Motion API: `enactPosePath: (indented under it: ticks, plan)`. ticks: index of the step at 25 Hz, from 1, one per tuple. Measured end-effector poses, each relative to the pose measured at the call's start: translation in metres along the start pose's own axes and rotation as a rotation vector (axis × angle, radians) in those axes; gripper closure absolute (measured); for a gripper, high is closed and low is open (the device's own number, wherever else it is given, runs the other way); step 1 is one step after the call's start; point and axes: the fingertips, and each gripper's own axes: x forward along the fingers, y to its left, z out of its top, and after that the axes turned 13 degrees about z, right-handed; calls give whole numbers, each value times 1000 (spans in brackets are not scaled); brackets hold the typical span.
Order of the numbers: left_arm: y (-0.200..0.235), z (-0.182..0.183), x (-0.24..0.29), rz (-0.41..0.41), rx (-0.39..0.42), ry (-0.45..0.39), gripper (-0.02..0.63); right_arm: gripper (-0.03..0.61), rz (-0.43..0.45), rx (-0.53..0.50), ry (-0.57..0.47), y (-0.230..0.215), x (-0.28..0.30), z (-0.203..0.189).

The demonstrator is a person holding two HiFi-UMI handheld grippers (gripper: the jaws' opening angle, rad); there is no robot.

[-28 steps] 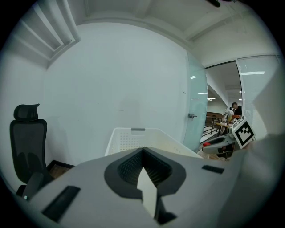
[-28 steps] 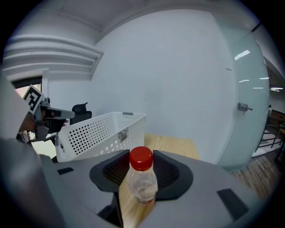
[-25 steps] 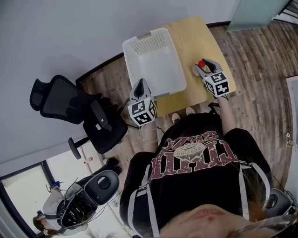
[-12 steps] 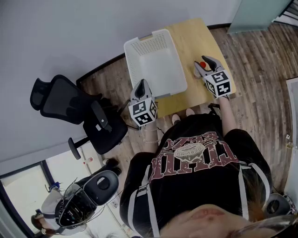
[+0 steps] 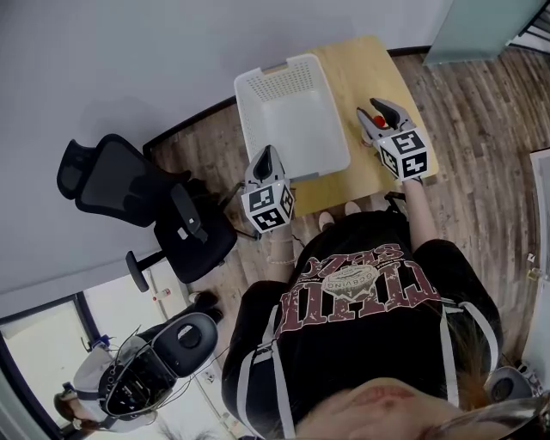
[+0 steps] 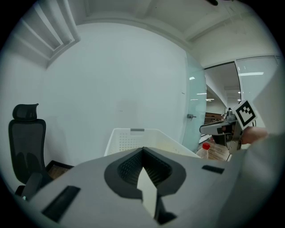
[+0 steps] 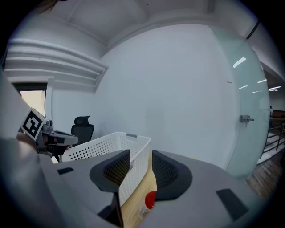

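**Head view with both gripper views.** The right tongs (image 7: 140, 153) are being held with the jaws apart over the small clear plastic bottle with a red cap (image 5: 375, 121). The cap is showing low in the gap between the jaws, untouched as far as can be told. The bottle is standing upright on the light wooden table (image 5: 361, 69), at 3 o'clock of the white perforated plastic basket (image 5: 247, 120) and toward the table's near edge. The left tongs (image 6: 142, 151) are being carried with the jaws together and nothing between them, off the table at 7 o'clock of the basket.

**Risk, as judged.** The bottle appears light, so it is likely to be tipped if one jaw is brought against it before the other. Once tipped, it could be rolled over the edge. A grip taken on the smooth cap alone could also be lost.

**Setting.** The table is being shown against a plain pale wall (image 5: 129, 60). A black mesh office chair (image 5: 112, 185) is standing at 9 o'clock. Brown wood-plank flooring (image 5: 481, 112) and a frosted glass door (image 5: 481, 26) are lying at 1 o'clock.
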Motion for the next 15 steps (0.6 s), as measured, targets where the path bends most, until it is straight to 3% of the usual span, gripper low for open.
enactPosePath:
  ticks: [8, 15]
  plan:
    - [0, 0, 0, 0, 3, -3, 566, 414, 81, -20, 0, 24, 20, 14]
    - [-2, 0, 0, 3, 9, -1, 567, 460, 134, -49, 0, 41, 33, 24]
